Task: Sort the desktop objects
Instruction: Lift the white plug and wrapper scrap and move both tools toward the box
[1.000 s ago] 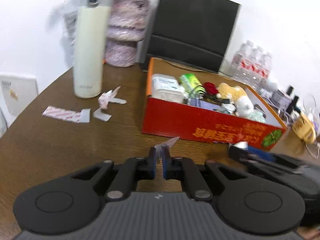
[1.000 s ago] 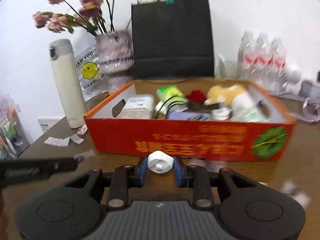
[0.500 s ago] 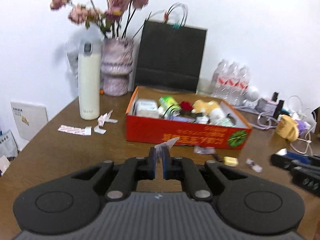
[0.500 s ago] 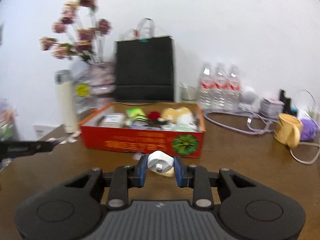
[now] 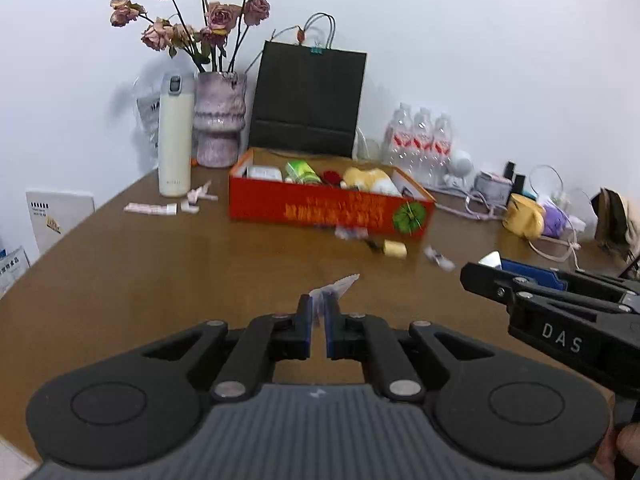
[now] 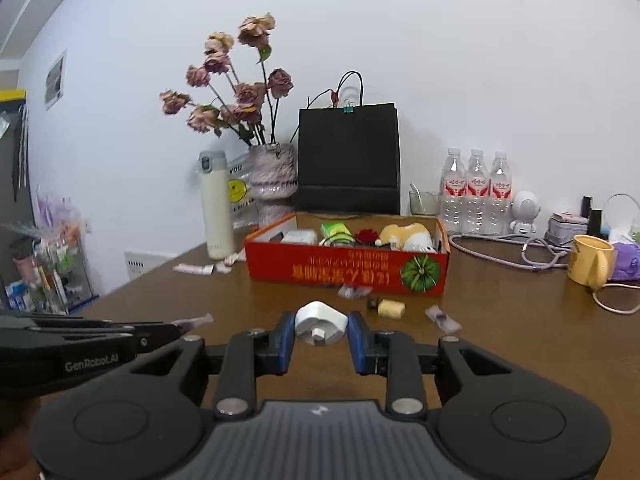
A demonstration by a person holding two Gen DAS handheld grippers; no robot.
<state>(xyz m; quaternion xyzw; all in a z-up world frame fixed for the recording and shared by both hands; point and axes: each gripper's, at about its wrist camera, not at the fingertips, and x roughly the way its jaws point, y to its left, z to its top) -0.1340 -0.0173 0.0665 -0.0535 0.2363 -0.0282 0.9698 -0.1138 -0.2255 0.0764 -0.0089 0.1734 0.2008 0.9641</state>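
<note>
Left gripper (image 5: 317,312): pads nearly together, clamped on a thin pale wrapper (image 5: 336,285) – lower centre of the left wrist view.
Wrapper: flat, crinkled, whitish with a serrated end; long axis slanting up and to the right out of the pads, free tip towards the red box (image 5: 328,206).
Right gripper (image 6: 321,330): pads partly apart, clamped on a white plug adapter (image 6: 320,324) – lower centre of the right wrist view.
Adapter: white, rounded-triangular body filling the gap between the blue pads; a small square nub on the near face, pointing back at the camera; broad side spanning pad to pad.
Red box: centre of both views, on the brown table (image 6: 520,320), open-topped, printed lettering upside down, green round emblem at its right end; holding a green packet, a red item, a yellow plush.
Loose bits: a small yellow piece (image 6: 391,308) and clear wrappers just in front of the box.
Left of box: cream thermos (image 5: 175,140), scraps of paper at its foot.
Behind box: black paper bag (image 6: 349,160), vase of dried roses (image 5: 219,124).
</note>
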